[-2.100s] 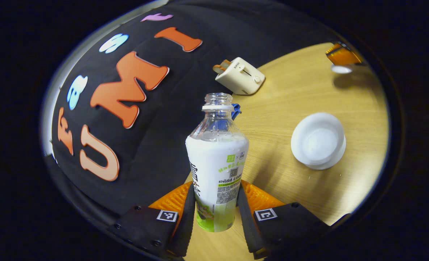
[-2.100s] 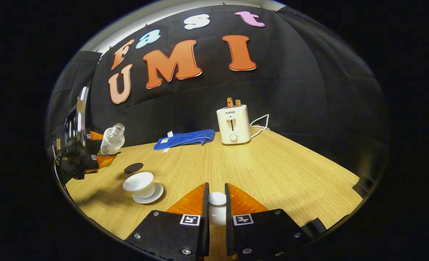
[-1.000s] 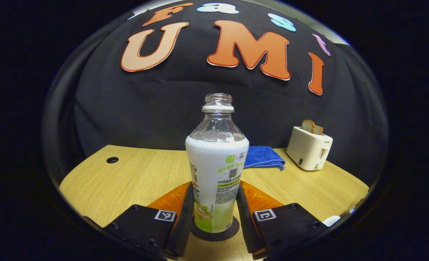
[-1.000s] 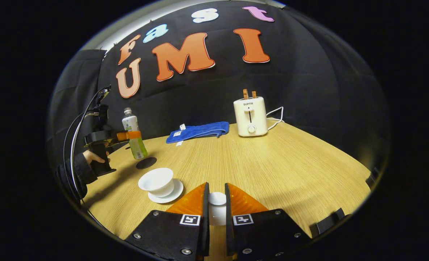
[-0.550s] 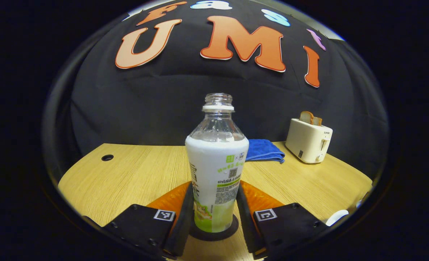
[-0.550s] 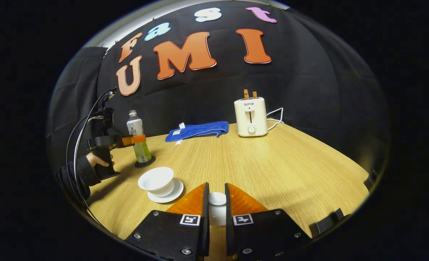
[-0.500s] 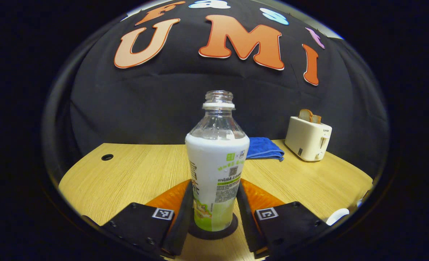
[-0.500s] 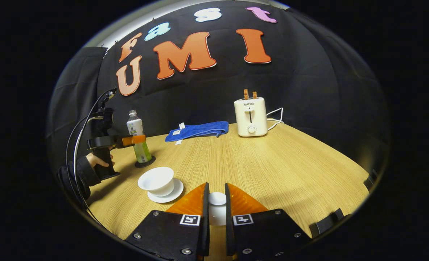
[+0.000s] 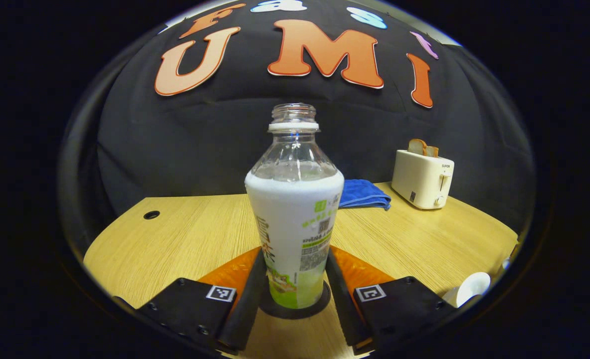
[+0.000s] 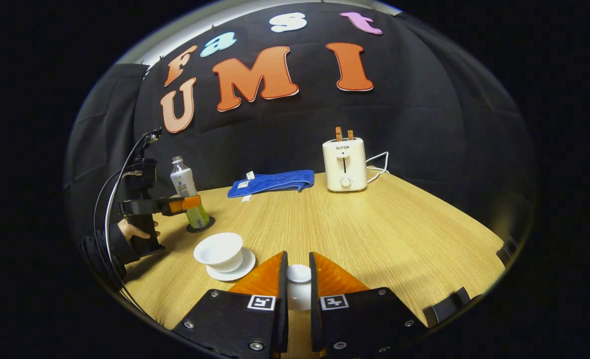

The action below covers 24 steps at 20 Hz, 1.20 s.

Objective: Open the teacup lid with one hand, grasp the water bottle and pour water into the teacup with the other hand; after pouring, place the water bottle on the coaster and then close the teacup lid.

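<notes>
The water bottle (image 9: 295, 214), uncapped with a white and green label, stands upright on the dark round coaster (image 9: 319, 306). My left gripper (image 9: 295, 259) flanks its lower part, jaws slightly parted and the grip loosened. In the right gripper view the bottle (image 10: 182, 182), coaster (image 10: 201, 225) and left gripper (image 10: 185, 203) sit at the far left, with the open white teacup (image 10: 219, 248) on its saucer (image 10: 235, 271) just in front of them. My right gripper (image 10: 297, 257) is shut on the white teacup lid (image 10: 298, 274), held above the table to the right of the cup.
A cream toaster (image 10: 344, 164) with toast and a white cord stands at the back of the wooden table (image 10: 374, 234). A blue cloth (image 10: 270, 182) lies left of it. A hand (image 10: 135, 230) holds the left gripper's handle. A cable hole (image 9: 151, 215) marks the table's far left.
The bottle came back upright from over the cup and went down onto the coaster. In the last half second the left fingers spread a little and the bottle shifted between them. The right gripper barely moved.
</notes>
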Each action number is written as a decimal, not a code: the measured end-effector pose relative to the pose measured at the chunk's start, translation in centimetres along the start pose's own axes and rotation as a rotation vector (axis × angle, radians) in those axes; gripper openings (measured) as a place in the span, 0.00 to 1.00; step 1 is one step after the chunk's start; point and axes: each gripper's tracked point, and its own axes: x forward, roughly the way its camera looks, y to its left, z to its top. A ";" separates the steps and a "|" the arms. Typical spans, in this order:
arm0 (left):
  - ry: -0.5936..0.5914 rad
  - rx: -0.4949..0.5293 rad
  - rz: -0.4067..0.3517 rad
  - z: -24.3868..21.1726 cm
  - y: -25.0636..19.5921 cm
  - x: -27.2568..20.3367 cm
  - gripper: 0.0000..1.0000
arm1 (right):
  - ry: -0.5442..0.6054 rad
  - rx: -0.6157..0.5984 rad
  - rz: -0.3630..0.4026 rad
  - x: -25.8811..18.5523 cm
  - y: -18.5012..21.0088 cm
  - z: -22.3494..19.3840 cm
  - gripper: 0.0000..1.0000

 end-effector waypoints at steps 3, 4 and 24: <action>0.004 -0.027 -0.026 -0.8 -0.5 -1.6 0.81 | -0.003 -0.010 0.003 -0.2 0.8 0.6 0.18; 0.008 -0.029 -0.029 -1.1 -0.4 -2.6 0.86 | -0.007 -0.016 0.009 -0.2 1.3 0.8 0.18; -0.127 -0.049 0.205 -3.5 8.7 -15.7 0.98 | -0.031 -0.165 0.111 6.2 13.6 2.0 0.18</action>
